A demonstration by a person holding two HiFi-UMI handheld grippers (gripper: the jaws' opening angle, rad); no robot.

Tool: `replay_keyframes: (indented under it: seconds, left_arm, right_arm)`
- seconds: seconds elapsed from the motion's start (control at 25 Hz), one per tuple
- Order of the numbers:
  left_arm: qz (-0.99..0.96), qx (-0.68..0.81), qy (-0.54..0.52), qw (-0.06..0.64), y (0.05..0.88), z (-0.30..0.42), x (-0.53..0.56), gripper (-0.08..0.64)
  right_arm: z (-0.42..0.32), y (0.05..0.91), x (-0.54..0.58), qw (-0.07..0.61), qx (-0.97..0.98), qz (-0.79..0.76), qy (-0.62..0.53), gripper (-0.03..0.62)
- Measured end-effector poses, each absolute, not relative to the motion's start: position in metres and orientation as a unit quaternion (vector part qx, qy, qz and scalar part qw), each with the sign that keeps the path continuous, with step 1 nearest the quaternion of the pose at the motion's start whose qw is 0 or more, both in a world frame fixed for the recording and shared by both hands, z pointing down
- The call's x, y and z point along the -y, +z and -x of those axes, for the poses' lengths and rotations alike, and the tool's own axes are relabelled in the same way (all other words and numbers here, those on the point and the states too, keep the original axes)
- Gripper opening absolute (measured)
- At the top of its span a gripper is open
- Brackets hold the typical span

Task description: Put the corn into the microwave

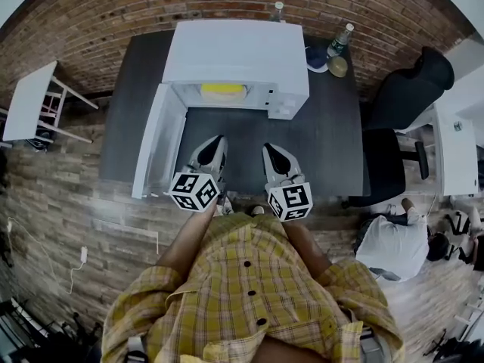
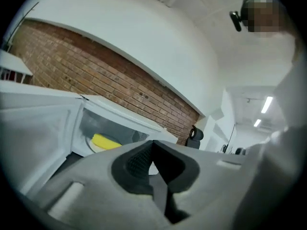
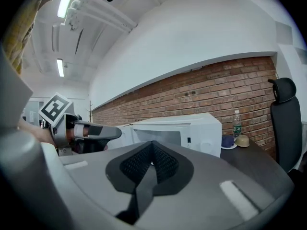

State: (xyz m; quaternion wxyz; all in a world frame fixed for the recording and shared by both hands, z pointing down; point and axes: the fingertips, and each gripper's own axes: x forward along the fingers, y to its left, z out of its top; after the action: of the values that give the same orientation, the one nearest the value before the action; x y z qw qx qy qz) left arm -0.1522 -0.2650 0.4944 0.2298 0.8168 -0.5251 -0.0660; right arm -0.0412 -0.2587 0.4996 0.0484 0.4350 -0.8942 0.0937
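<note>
The microwave (image 1: 238, 55) stands on the dark counter (image 1: 333, 150), and its door (image 1: 155, 146) is swung open to the left. The left gripper (image 1: 217, 144) is held in front of the opening, its fingers (image 2: 134, 163) pressed together on nothing. The corn (image 1: 223, 91) lies inside the microwave. The right gripper (image 1: 274, 151), just beside the left one, has its fingers (image 3: 136, 166) pressed together too, and they are empty. A bottle (image 1: 340, 40) stands at the back right.

Most of the corn (image 1: 223, 91) is hidden beneath the microwave (image 1: 236, 55) top.
</note>
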Motion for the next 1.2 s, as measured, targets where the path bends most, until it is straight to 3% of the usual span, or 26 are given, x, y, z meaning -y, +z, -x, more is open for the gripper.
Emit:
replay_keyframes:
  seconds: [0.16,0.8,1.2]
  left_arm:
    - [-0.828,0.533,-0.027,0.173,0.487,0.148,0.256,-0.002]
    - [-0.839,0.535,0.055,0.087,0.5,0.135,0.237,-0.002]
    - [-0.839,0.535,0.067,0.07,0.501,0.135,0.24,-0.002]
  right_arm:
    - [0.044,0.499,0.258,0.046,0.897,-0.428,0.096,0.0]
    - [0.045,0.51,0.252,0.057,0.896,-0.428,0.1,0.0]
    - [0.043,0.511,0.257,0.058,0.894,-0.433,0.098,0.0]
